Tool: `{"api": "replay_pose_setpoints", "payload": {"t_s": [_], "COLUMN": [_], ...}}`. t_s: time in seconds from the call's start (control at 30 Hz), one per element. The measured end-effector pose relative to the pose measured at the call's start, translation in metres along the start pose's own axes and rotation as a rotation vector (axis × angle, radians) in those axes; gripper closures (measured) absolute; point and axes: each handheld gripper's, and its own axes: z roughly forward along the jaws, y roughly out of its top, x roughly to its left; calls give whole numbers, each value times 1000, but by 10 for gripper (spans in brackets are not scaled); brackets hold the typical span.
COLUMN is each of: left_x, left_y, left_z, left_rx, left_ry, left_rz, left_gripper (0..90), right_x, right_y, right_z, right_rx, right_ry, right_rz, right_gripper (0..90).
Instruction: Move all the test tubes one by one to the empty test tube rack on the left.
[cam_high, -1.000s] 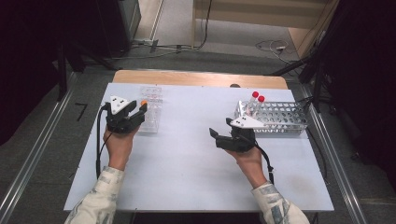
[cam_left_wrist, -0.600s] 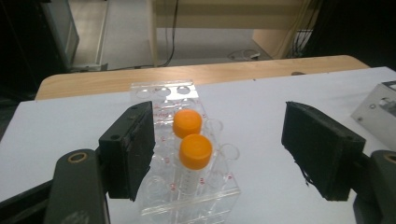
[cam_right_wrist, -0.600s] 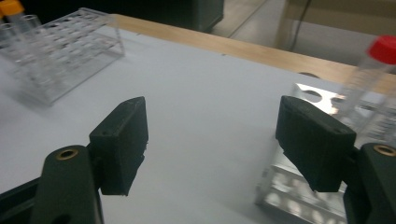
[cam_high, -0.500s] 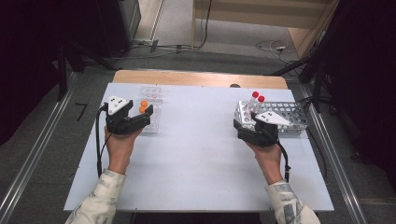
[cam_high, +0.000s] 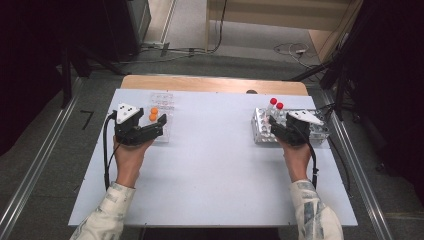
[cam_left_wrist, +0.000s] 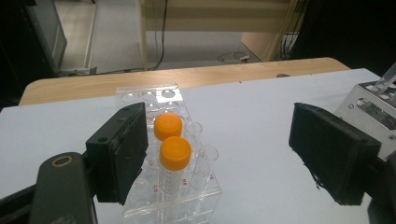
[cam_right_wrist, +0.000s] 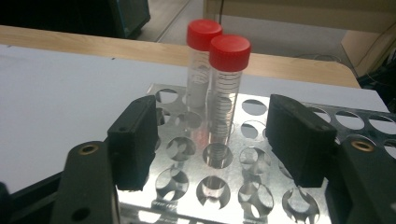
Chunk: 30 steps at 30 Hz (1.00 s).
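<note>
1. The left hand-held gripper (cam_high: 156, 128) is seen at the 9 o'clock side of the white counter (cam_high: 210, 165). Its jaws have just been opening and stand wide, with nothing gripped.
2. Two orange-capped tubes (cam_left_wrist: 174, 154) stand upright in the clear rack (cam_left_wrist: 187, 196), just beside the left jaw and untouched.
3. The right hand-held gripper (cam_high: 273, 125) is held at the 3 o'clock side, over the metal rack (cam_high: 260, 131).
4. Its jaws have just been closing and are spread either side of the nearer red-capped tube (cam_right_wrist: 225, 88), which is not yet pressed.
5. A second red-capped tube (cam_right_wrist: 201, 60) stands touching it at 12 o'clock.
</note>
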Motion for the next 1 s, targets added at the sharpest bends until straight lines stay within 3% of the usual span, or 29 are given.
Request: {"api": "replay_pose_setpoints", "payload": {"t_s": [0.27, 0.67, 0.83, 1.0], "left_x": [0, -1, 0, 0], "left_y": [0, 0, -1, -1], "left_z": [-1, -1, 0, -1], "left_rx": [-2, -2, -1, -2], "left_ry": [-2, -4, -3, 0], "left_rz": [4, 3, 2, 2], "left_gripper": [203, 203, 202, 202], "right_x": [-8, -5, -7, -7], "right_y": [-3, -6, -4, 13], "right_z": [23, 33, 31, 19], "right_rx": [19, -3, -16, -48], "right_ry": [-13, -13, -8, -10], "right_rz": [43, 13, 16, -2], "right_gripper": [511, 703, 707, 707]}}
